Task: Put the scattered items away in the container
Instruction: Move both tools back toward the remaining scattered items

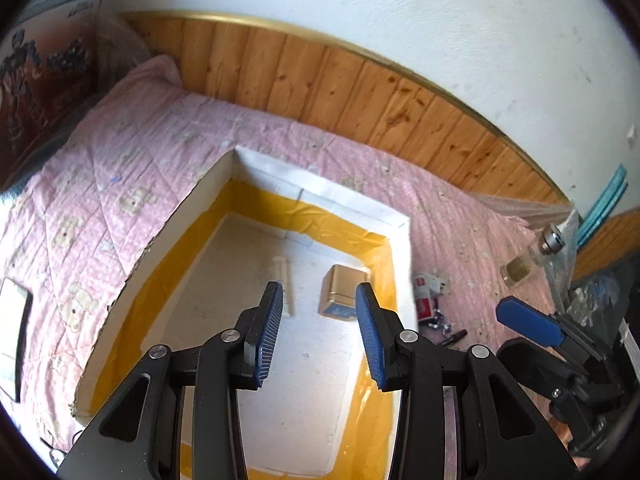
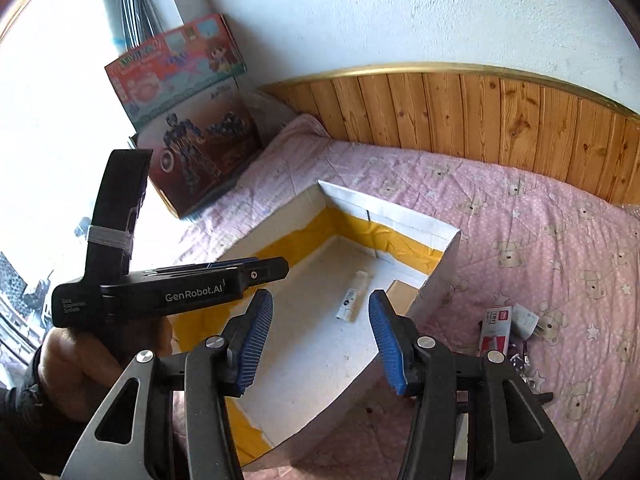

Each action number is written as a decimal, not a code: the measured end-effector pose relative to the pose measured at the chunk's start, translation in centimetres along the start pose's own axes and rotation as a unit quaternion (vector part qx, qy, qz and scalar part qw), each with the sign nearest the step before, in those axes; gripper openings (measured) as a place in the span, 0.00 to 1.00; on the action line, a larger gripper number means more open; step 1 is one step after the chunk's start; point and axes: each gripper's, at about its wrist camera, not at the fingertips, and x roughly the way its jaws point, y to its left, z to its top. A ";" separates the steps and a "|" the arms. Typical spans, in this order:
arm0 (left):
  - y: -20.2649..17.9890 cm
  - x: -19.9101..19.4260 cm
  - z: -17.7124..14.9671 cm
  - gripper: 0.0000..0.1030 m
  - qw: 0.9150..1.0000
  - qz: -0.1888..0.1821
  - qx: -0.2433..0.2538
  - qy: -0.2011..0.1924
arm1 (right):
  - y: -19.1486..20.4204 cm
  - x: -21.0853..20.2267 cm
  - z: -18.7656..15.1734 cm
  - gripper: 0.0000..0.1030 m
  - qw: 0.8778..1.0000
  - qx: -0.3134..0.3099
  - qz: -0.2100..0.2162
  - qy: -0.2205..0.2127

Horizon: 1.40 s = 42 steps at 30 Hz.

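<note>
Gold tin (image 1: 343, 290) and white tube (image 2: 353, 296) already lie inside the container (image 1: 172, 240). The red packet (image 2: 495, 330) and small pieces wait on the bed (image 2: 540, 220). Both grippers, left (image 1: 320, 330) and right (image 2: 320, 340), have released, empty jaws.

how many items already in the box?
2. A white tube lies mid-floor of the box; a gold tin sits by the right wall. The near corners are hidden behind the fingers, so more could be there.
</note>
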 end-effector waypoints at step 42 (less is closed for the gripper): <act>-10.9 13.3 -9.2 0.45 0.968 -0.025 0.150 0.199 | -18.6 -1.3 -10.8 0.54 0.952 0.125 -0.193 0.202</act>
